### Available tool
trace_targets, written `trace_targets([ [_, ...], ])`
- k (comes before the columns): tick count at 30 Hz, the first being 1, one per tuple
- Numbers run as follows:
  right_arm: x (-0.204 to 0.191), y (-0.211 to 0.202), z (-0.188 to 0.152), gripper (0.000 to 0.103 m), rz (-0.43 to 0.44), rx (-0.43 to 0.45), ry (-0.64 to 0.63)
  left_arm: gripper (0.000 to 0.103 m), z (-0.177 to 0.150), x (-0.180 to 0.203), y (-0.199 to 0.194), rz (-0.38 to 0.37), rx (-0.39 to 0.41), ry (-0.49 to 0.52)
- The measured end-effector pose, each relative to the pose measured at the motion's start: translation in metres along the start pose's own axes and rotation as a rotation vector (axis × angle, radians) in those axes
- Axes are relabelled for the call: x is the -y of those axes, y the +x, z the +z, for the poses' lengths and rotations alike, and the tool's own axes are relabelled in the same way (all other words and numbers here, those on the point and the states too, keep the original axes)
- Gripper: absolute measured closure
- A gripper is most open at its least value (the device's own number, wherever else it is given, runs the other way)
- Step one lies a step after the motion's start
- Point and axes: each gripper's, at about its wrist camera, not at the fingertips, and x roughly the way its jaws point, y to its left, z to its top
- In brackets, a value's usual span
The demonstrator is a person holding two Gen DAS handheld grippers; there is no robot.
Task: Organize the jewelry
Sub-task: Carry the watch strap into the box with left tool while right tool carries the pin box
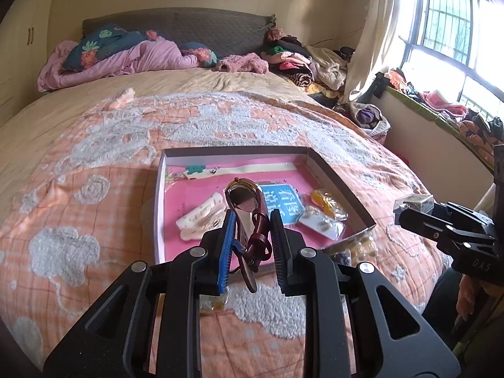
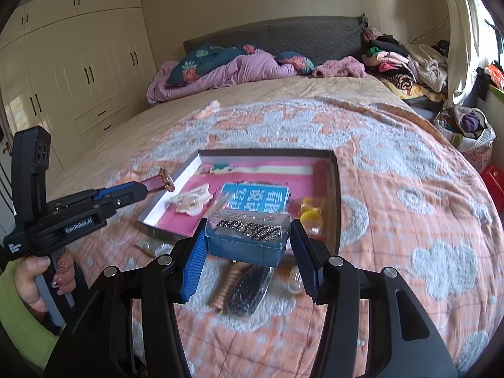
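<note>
My left gripper (image 1: pixel 252 220) is shut on a wristwatch (image 1: pixel 244 197) with a gold case and dark red strap, held above the near left part of the shallow box (image 1: pixel 340 176); it also shows in the right wrist view (image 2: pixel 148 189) with the watch (image 2: pixel 165 179). My right gripper (image 2: pixel 247 236) is shut on a clear-lidded blue case (image 2: pixel 249 236) of sparkly jewelry, held over the box's near edge (image 2: pixel 335 195); in the left wrist view it is at the right (image 1: pixel 400 212). In the box lie a cream hair clip (image 1: pixel 201 217), a blue card (image 1: pixel 280 203) and bagged yellow pieces (image 1: pixel 327 204).
The box rests on an orange and white quilt (image 1: pixel 94 189) on a bed. Below my right gripper lie a bagged hair comb (image 2: pixel 242 286) and small packets (image 2: pixel 151 245). Pillows and clothes (image 1: pixel 296 56) pile at the headboard. A wardrobe (image 2: pixel 78 72) stands left.
</note>
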Motion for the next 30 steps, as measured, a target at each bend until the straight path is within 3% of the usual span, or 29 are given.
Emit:
trace_targets([
  [21,0.028,-0.002,0.045,0.053,-0.078,0.088,0.027,0.088,0.045,0.016,0.027,-0.06,0.029,0.007],
  [30,0.042,0.011,0.06,0.053,-0.108,0.095,0.035,0.088,0.046,0.029,0.048,-0.094,0.01,0.006],
])
